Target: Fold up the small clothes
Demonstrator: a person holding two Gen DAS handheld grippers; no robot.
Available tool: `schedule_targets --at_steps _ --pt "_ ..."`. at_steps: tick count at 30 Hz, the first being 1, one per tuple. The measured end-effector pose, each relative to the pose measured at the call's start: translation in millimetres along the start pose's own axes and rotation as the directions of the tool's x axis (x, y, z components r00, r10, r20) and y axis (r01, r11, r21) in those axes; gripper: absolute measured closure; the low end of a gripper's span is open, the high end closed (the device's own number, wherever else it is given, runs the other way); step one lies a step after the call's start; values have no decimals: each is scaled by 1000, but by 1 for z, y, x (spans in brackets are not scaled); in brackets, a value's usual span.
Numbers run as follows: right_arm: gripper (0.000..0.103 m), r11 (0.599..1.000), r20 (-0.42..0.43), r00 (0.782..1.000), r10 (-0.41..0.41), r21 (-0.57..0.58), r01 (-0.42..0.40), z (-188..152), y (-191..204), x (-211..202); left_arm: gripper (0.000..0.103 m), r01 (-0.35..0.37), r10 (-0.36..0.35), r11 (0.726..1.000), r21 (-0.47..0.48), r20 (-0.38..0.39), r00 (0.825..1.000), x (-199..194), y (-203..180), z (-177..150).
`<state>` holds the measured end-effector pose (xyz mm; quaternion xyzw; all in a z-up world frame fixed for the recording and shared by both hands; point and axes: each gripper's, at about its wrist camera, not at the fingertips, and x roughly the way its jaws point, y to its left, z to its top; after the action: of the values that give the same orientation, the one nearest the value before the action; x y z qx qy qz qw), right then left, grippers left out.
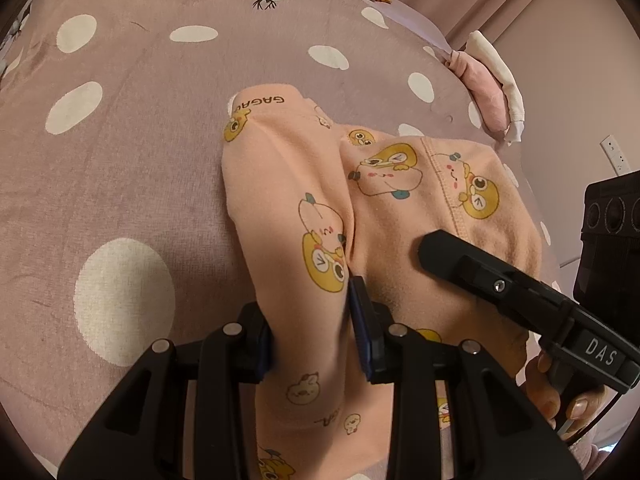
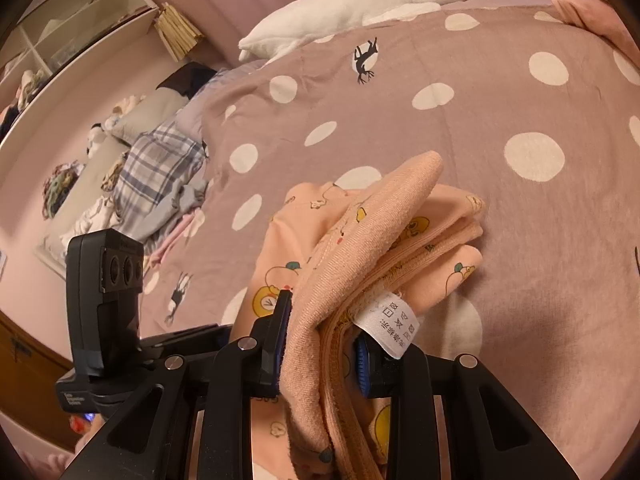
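A small peach garment with yellow cartoon prints (image 1: 400, 200) lies partly folded on the mauve polka-dot bedspread (image 1: 120, 140). My left gripper (image 1: 316, 340) is shut on a raised fold of it near the bottom centre. My right gripper (image 2: 324, 340) is shut on the garment's ribbed edge (image 2: 360, 240), with a white care label (image 2: 394, 326) hanging by the right finger. In the left wrist view the right gripper's black body (image 1: 520, 288) lies over the garment's right side.
A white plush goose (image 2: 360, 0) lies at the bed's far edge. A pink and white bundle (image 1: 492, 84) sits at the bed's right edge. A plaid cloth and other clothes (image 2: 160, 176) lie on the left. Shelves (image 2: 80, 28) stand at far left.
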<state>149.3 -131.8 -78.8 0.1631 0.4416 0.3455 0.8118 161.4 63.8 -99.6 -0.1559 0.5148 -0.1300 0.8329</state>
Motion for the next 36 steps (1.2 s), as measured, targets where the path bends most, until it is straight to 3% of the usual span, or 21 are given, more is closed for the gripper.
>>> schedule_targets --at_steps 26,36 --pt "74 997 -13 1000 -1 73 2 -2 -22 5 70 -18 18 1000 -13 -17 1000 9 1 1" --pt "74 988 -45 996 -79 129 85 -2 -41 8 66 -26 26 999 -22 -20 999 8 8 -1"
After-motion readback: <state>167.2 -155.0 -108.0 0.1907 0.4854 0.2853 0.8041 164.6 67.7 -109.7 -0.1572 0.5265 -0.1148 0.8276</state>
